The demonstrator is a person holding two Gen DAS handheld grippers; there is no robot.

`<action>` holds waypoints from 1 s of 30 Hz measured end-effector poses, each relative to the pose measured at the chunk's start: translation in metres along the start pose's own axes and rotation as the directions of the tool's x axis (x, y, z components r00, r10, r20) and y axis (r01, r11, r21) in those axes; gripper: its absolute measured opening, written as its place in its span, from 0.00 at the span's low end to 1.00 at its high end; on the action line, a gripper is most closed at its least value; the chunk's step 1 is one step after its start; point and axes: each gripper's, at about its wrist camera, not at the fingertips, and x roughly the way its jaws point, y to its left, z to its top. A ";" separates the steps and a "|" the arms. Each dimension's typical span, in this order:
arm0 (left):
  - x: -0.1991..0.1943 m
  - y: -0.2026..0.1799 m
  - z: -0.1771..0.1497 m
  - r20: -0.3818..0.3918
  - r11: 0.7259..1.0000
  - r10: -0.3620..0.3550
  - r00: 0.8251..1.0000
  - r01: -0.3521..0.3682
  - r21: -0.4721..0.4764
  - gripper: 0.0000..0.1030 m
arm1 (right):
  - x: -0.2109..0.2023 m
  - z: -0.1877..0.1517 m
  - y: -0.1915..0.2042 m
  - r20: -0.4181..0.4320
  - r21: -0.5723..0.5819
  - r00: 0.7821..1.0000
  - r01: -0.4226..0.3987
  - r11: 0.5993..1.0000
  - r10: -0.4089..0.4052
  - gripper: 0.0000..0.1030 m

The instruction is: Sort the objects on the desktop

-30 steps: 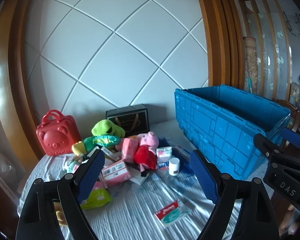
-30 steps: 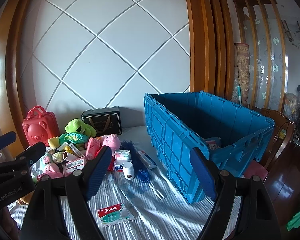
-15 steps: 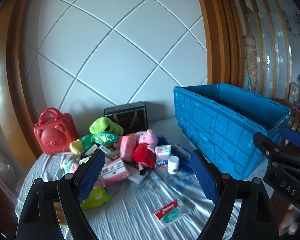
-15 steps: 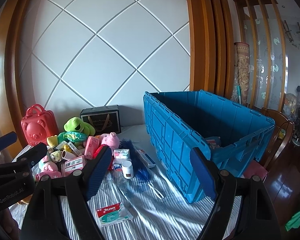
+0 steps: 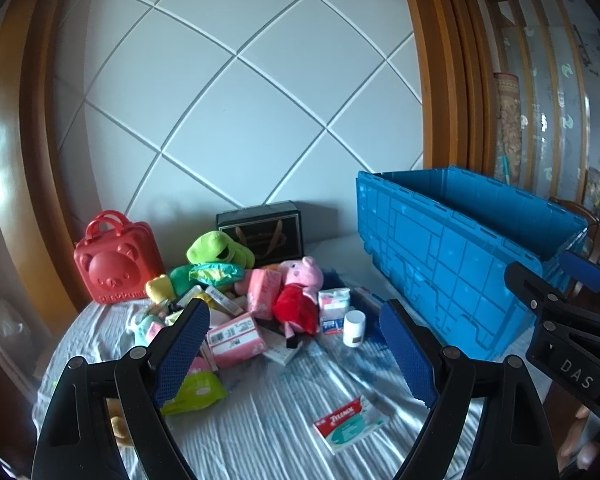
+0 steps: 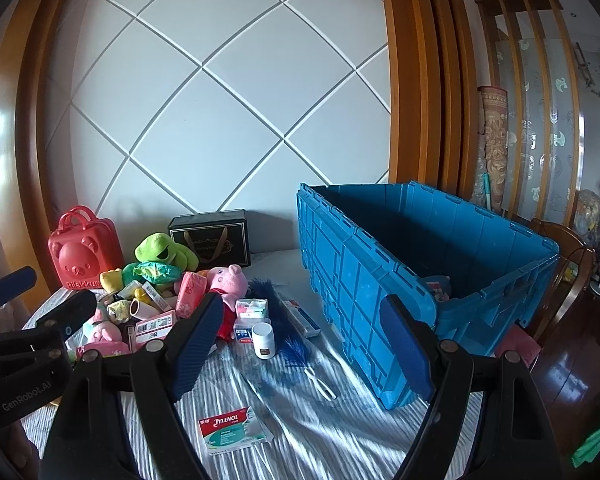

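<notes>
Both claws, the left claw (image 5: 294, 354) and right claw (image 6: 304, 344), are being held spread and empty above the striped surface (image 6: 340, 428). The flat red-and-white Tylenol box (image 6: 232, 428) is lying alone near the front edge; it is probably best approached low and pinched across its narrow sides, then carried to the big blue plastic crate (image 6: 420, 272) at the right edge.

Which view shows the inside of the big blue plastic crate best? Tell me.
The right wrist view: it looks over the big blue plastic crate's rim at its inner walls. The left wrist view shows mostly the crate's outer side.
</notes>
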 end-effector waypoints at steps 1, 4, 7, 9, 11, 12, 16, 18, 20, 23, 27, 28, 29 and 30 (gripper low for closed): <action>-0.001 0.001 0.000 0.002 1.000 0.006 1.000 -0.006 -0.002 0.85 | 0.001 0.000 0.001 -0.001 -0.001 1.000 -0.005 1.000 0.005 0.78; -0.004 0.006 -0.002 0.005 0.999 0.032 0.999 -0.032 -0.017 0.85 | 0.001 0.000 0.005 0.005 -0.009 1.000 -0.015 1.000 0.015 0.78; -0.008 0.011 -0.006 0.004 0.997 0.064 0.998 -0.064 -0.041 0.85 | 0.000 0.000 0.008 0.015 -0.015 0.999 -0.034 0.999 0.034 0.78; -0.011 0.016 -0.011 0.002 0.994 0.089 0.996 -0.088 -0.067 0.85 | 0.000 -0.002 0.010 0.018 -0.025 0.999 -0.048 0.999 0.049 0.78; -0.013 0.021 -0.017 -0.007 0.989 0.117 0.993 -0.117 -0.085 0.85 | 0.003 -0.005 0.013 0.015 -0.037 0.998 -0.064 0.997 0.064 0.78; -0.015 0.023 -0.021 -0.010 0.987 0.131 0.991 -0.131 -0.089 0.85 | 0.004 -0.007 0.014 0.012 -0.039 0.997 -0.075 0.996 0.076 0.78; -0.024 0.035 -0.033 -0.013 0.979 0.177 0.984 -0.177 -0.103 0.85 | 0.012 -0.015 0.022 -0.010 -0.046 0.993 -0.119 0.992 0.119 0.78; -0.027 0.042 -0.036 -0.014 0.975 0.190 0.982 -0.190 -0.111 0.85 | 0.012 -0.020 0.028 -0.023 -0.053 0.991 -0.133 0.990 0.132 0.78; -0.029 0.050 -0.038 -0.020 0.974 0.193 0.981 -0.194 -0.118 0.85 | 0.009 -0.021 0.034 -0.021 -0.068 0.991 -0.134 0.989 0.133 0.78; -0.033 0.060 -0.038 -0.024 0.971 0.203 0.979 -0.204 -0.121 0.85 | 0.003 -0.019 0.041 -0.017 -0.061 0.990 -0.140 0.988 0.139 0.78; -0.041 0.068 -0.037 -0.020 0.971 0.215 0.976 -0.216 -0.102 0.85 | -0.009 -0.015 0.049 0.001 -0.057 0.991 -0.135 0.989 0.136 0.78; -0.044 0.069 -0.038 -0.017 0.971 0.218 0.976 -0.219 -0.095 0.85 | -0.011 -0.015 0.049 0.003 -0.049 0.991 -0.135 0.990 0.136 0.78; -0.047 0.070 -0.038 -0.011 0.971 0.220 0.975 -0.220 -0.091 0.85 | -0.012 -0.015 0.051 0.003 -0.043 0.991 -0.136 0.990 0.136 0.78; -0.049 0.071 -0.039 -0.004 0.971 0.224 0.975 -0.223 -0.089 0.85 | -0.013 -0.016 0.053 0.001 -0.040 0.991 -0.137 0.990 0.137 0.78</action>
